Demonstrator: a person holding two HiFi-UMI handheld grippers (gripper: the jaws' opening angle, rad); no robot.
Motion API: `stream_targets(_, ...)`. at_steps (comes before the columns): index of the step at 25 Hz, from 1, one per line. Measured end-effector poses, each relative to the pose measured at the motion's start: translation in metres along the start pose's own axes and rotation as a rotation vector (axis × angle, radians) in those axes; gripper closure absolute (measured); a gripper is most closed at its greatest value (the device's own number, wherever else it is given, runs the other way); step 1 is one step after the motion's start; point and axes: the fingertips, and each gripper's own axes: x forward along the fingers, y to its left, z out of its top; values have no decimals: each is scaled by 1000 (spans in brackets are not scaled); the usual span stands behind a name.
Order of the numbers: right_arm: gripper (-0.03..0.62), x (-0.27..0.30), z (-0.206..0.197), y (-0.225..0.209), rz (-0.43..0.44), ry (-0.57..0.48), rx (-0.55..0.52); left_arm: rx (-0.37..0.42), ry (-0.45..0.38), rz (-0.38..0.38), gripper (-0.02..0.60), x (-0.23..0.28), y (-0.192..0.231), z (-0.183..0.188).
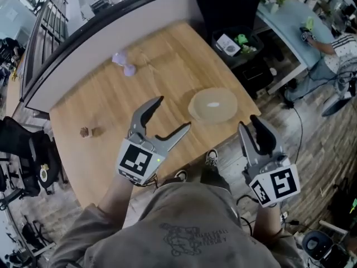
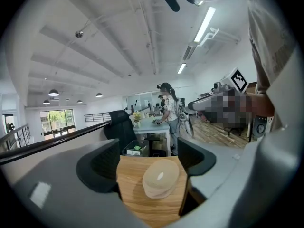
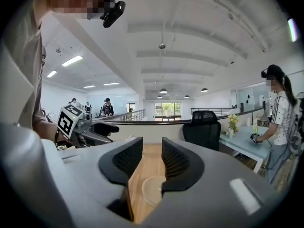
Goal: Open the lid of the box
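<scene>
the round lidded box (image 1: 213, 105) sits closed near the wooden table's (image 1: 106, 99) right edge. left gripper (image 1: 174, 111) gapes wide beside it; right gripper (image 1: 247, 121) is barely parted, empty.

No word or number can be read anywhere. The nearest to signs are black-and-white square codes: one marker (image 1: 135, 159) on the left gripper (image 1: 174, 111), another on the right gripper (image 1: 249, 121). The print on the person's grey shirt (image 1: 192, 236) is too small to read. So is the white card (image 1: 227, 44) past the tabletop (image 1: 111, 105).
</scene>
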Motion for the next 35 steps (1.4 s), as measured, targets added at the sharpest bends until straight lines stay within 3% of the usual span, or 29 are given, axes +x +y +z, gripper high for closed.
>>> stream_targets(9, 484, 45, -10, -67, 186, 39, -17, -35, 77, 112, 204, 58, 3, -11)
stream_targets(16, 484, 74, -27, -80, 305, 86, -24, -45, 122, 167, 204, 75, 11, -34)
stream_targets(22, 484, 88, -45, -84, 295, 139, -14, -24, 209, 125, 203, 79, 11, -66)
stream_targets(26, 484, 100, -65, -83, 245, 203, -63, -57, 228, 75, 202, 82, 18, -84)
stream_targets(30, 484, 114, -86, -71, 254, 264, -51, 7, 244, -15, 202, 93, 22, -105)
stream_targets(35, 484, 125, -116, -56, 283, 330, -19, 21, 280, -150, 201, 112, 11, -149)
